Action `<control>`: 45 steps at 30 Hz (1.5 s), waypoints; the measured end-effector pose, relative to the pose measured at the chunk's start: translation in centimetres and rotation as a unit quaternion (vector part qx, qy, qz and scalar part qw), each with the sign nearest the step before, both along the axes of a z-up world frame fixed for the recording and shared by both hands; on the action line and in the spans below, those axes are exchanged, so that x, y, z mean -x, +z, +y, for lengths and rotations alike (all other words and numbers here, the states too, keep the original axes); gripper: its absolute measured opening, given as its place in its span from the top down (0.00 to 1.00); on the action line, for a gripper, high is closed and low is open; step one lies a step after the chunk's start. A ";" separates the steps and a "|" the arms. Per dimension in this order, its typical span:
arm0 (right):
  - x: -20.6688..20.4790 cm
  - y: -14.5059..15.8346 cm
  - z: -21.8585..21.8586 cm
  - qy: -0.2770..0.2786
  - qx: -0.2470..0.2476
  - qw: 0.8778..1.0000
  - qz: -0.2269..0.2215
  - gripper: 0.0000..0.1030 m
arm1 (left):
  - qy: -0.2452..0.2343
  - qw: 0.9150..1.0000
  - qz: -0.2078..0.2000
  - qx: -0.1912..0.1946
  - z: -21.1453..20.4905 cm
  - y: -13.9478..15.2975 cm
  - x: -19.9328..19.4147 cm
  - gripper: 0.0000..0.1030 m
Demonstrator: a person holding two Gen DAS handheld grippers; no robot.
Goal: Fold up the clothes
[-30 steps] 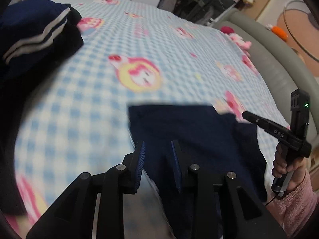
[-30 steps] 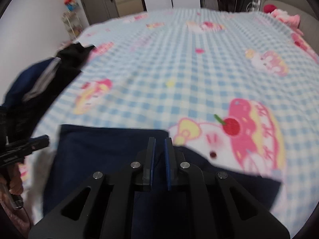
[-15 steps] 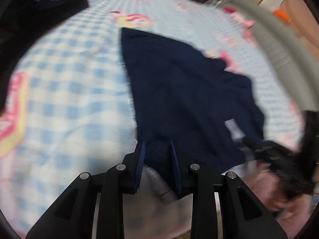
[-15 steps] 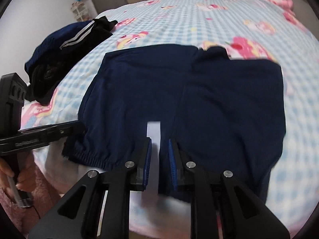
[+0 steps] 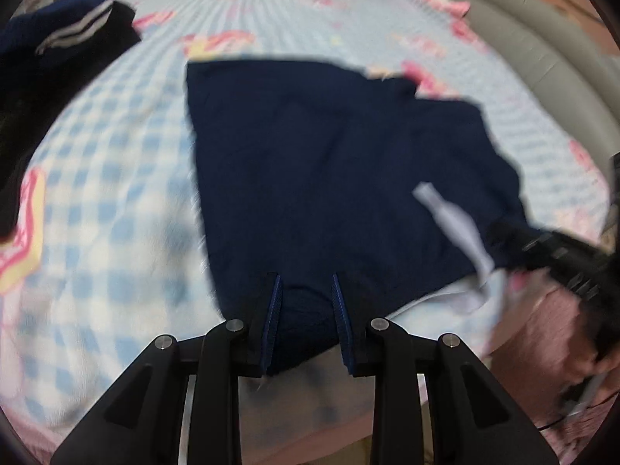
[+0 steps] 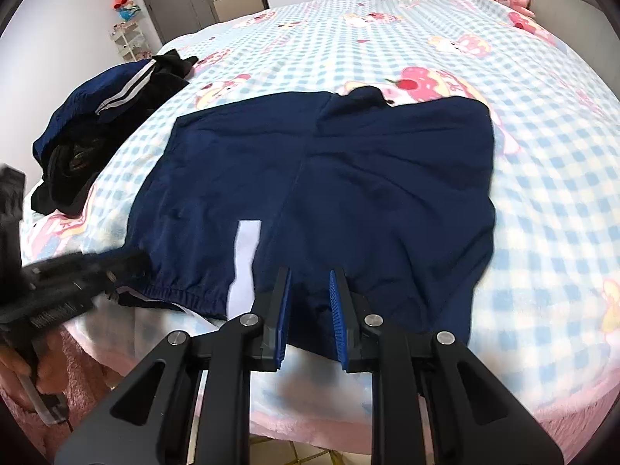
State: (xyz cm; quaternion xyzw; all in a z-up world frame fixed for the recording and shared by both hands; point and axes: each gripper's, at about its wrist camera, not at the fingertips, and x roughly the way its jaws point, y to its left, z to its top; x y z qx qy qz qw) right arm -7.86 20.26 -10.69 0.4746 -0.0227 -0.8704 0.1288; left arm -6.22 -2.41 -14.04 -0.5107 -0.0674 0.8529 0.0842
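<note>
Ahead and to the left of the left gripper [image 5: 306, 310], a pile of dark clothes [image 6: 100, 124] with a striped band is left heaped on the checked bed cover [image 6: 542, 155], well apart from the work. It is not yet folded.

Between the left gripper's jaws, the waistband corner of the navy shorts [image 6: 348, 162] is bunched and held, the grip being unchanged from a second ago. From the right wrist view the same gripper is seen clamped on the elastic hem, with the person's hand [image 6: 35, 368] behind it.

Over the last second the shorts have been drawn back toward the near edge of the bed. Before, only part of the cloth lay just ahead of the fingers; now the whole garment is spread flat ahead of both grippers, legs pointing away and waistband nearest, slightly over the bed's edge. A white label [image 6: 246, 255] is exposed just left of the right gripper [image 6: 310, 302].

The right gripper, nearly closed a second ago, is now parted a little. The hem lies between its jaws, but the pads are not seen pressing on it, so it is judged released.

The spreading step is therefore judged done, and a first fold can be started once the left corner is let go or carried over.

No basket, box or other container is seen in either view.
</note>
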 end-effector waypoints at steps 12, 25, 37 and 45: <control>-2.5 0.7 5.5 -0.046 0.041 0.998 0.014 0.81 | -0.036 0.997 0.041 -0.052 1.2 2.9 -0.6 0.72; -2.0 0.1 8.2 -0.059 0.064 0.996 -0.016 0.81 | -0.136 0.990 -0.011 -0.030 9.3 0.5 3.6 0.67; 11.2 4.1 13.3 -0.081 0.010 0.996 0.021 0.69 | -0.146 0.988 0.030 -0.034 11.0 5.1 11.1 0.66; 13.9 -0.4 15.5 -0.092 0.030 0.995 -0.011 0.69 | -0.143 0.989 0.047 -0.006 14.8 4.8 18.7 0.54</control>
